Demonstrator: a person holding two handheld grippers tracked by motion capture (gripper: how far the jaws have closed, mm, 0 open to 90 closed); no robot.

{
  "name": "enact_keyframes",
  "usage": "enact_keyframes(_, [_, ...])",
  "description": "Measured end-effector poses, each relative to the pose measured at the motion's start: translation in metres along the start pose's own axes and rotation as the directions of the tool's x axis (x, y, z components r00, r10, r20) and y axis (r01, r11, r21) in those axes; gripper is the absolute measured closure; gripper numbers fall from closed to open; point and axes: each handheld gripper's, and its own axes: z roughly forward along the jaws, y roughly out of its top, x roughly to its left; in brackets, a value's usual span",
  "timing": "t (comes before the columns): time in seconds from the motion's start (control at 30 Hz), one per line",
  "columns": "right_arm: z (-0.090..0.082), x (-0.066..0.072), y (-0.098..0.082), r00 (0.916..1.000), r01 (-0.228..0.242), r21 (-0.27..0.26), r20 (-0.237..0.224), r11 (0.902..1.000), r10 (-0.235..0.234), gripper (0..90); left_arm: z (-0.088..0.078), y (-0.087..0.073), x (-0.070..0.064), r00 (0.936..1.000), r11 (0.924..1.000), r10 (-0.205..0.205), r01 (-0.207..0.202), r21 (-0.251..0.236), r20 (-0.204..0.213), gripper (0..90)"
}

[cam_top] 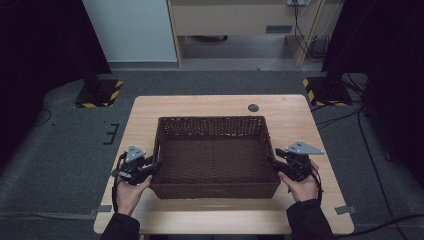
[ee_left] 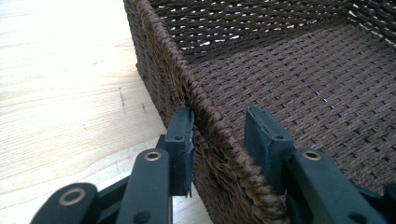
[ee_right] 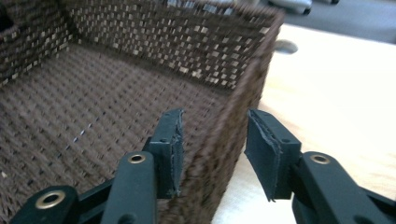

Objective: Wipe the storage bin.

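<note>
Straddling the side rims of the woven basket (cam_top: 215, 155) mid-desk (cam_top: 295, 112), left gripper (ee_left: 217, 135) and right gripper (ee_right: 212, 140) fingers stood apart, not clamping. Basket sat empty; any lift or move remained undone.

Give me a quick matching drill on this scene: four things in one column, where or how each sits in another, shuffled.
1. basket
2. left tongs
3. right tongs
4. round dark hole

a. astride the basket's right wall, open
b. middle of the table
c. table's far edge, behind the basket
d. astride the basket's left wall, open

Pairs: 1-b, 2-d, 3-a, 4-c
</note>
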Motion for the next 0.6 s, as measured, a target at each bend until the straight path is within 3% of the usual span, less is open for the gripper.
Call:
enact_keyframes(0.17, [-0.013, -0.012, 0.003, 0.9992, -0.032, -0.062, 0.021, 0.9976, 0.034, 49.6, 0.001, 0.001, 0.001, 1.0000, 0.9999, 0.004, -0.004, 0.010, -0.002, 62.1])
enact_keyframes(0.6, [-0.025, -0.050, -0.028, 0.9873, -0.076, -0.002, 0.140, 0.9971, 0.075, 42.3, 0.001, 0.001, 0.000, 0.9999, 0.9998, 0.013, -0.013, 0.013, -0.004, 62.2])
